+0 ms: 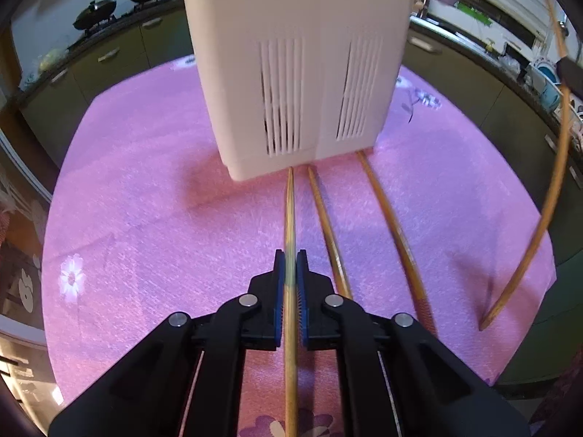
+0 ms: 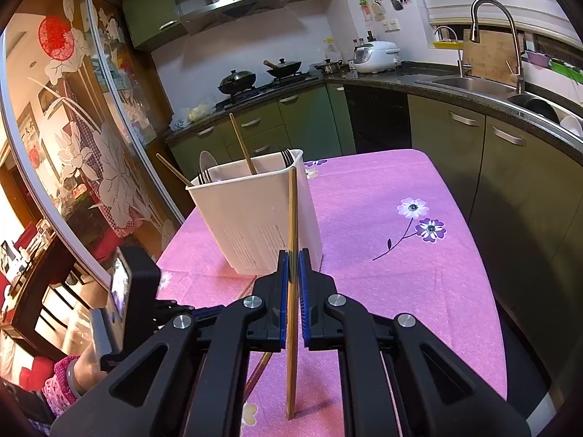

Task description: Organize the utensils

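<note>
**Left wrist view: chopsticks clamped in both grippers**

The left gripper (image 1: 290,258) is closed on a chopstick (image 1: 290,215) lying low over the pink tablecloth (image 1: 145,218), its tip near the white holder (image 1: 291,73). A light, stiff, slippery stick is judged best pinched mid-length. The right gripper (image 2: 293,258) is clamped on a raised chopstick (image 2: 292,211) before the holder.

You are looking at a counter (image 2: 455,291) wearing a pink cloth printed with purple flowers. A white slotted utensil holder (image 1: 291,73) is standing on it. Two wooden chopsticks (image 1: 329,233) are lying flat on the cloth, side by side, their far ends reaching the foot of the holder.
</note>
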Demonstrator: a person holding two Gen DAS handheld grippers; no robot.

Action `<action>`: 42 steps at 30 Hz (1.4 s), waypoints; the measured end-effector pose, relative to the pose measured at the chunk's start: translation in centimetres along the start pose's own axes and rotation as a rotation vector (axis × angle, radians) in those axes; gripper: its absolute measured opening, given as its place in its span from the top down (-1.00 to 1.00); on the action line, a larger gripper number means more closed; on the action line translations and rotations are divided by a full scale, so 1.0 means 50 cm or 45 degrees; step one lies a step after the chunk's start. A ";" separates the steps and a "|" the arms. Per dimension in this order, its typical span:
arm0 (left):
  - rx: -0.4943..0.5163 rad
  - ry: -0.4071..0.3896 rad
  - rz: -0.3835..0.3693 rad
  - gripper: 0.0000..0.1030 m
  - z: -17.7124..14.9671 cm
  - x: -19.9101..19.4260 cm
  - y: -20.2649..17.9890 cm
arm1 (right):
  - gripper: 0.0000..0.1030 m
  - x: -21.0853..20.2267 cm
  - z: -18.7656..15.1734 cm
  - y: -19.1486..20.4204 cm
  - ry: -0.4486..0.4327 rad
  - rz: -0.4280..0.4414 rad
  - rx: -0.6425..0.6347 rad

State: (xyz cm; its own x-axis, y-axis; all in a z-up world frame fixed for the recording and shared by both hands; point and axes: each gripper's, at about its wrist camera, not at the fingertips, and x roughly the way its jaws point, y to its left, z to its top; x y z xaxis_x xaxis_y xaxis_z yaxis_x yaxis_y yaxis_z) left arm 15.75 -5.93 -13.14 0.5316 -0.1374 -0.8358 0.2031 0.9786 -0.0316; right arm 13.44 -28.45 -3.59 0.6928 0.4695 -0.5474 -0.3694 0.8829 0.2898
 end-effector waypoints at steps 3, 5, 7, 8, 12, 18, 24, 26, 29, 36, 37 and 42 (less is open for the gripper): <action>0.013 -0.059 0.008 0.88 0.003 -0.034 -0.001 | 0.87 0.000 0.000 0.001 -0.001 0.003 0.000; 0.014 -0.096 0.005 0.88 0.007 -0.058 -0.002 | 0.87 -0.001 0.001 0.002 -0.001 0.004 -0.005; 0.016 -0.135 0.005 0.88 0.011 -0.083 -0.003 | 0.87 -0.003 0.002 0.002 -0.004 0.004 -0.008; 0.017 -0.154 0.000 0.88 0.014 -0.097 -0.003 | 0.87 -0.004 0.002 0.002 -0.006 0.005 -0.008; 0.026 -0.214 -0.008 0.88 0.019 -0.140 -0.007 | 0.87 -0.006 0.005 0.004 -0.011 0.009 -0.012; 0.044 -0.292 -0.021 0.88 0.024 -0.198 -0.015 | 0.87 -0.011 0.008 0.009 -0.021 0.016 -0.023; 0.047 -0.367 -0.034 0.88 0.037 -0.251 -0.016 | 0.87 -0.020 0.017 0.016 -0.040 0.026 -0.043; 0.042 -0.393 -0.046 0.88 0.044 -0.271 -0.009 | 0.87 -0.023 0.019 0.018 -0.044 0.028 -0.048; 0.048 -0.426 -0.054 0.88 0.058 -0.297 -0.001 | 0.87 -0.026 0.020 0.021 -0.048 0.028 -0.051; 0.085 -0.521 -0.041 0.88 0.119 -0.364 0.005 | 0.87 -0.030 0.023 0.021 -0.052 0.031 -0.052; 0.090 -0.541 -0.039 0.88 0.132 -0.376 0.004 | 0.87 -0.030 0.023 0.020 -0.052 0.032 -0.051; 0.102 -0.655 -0.003 0.88 0.198 -0.431 0.003 | 0.87 -0.027 0.022 0.020 -0.048 0.032 -0.047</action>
State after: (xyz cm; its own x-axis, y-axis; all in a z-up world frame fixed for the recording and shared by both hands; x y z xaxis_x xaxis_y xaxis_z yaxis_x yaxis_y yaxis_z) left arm 12.46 -4.34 10.30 0.8624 -0.2168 -0.4574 0.2565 0.9662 0.0255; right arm 12.81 -28.19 -1.72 0.7056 0.4921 -0.5099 -0.4092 0.8704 0.2737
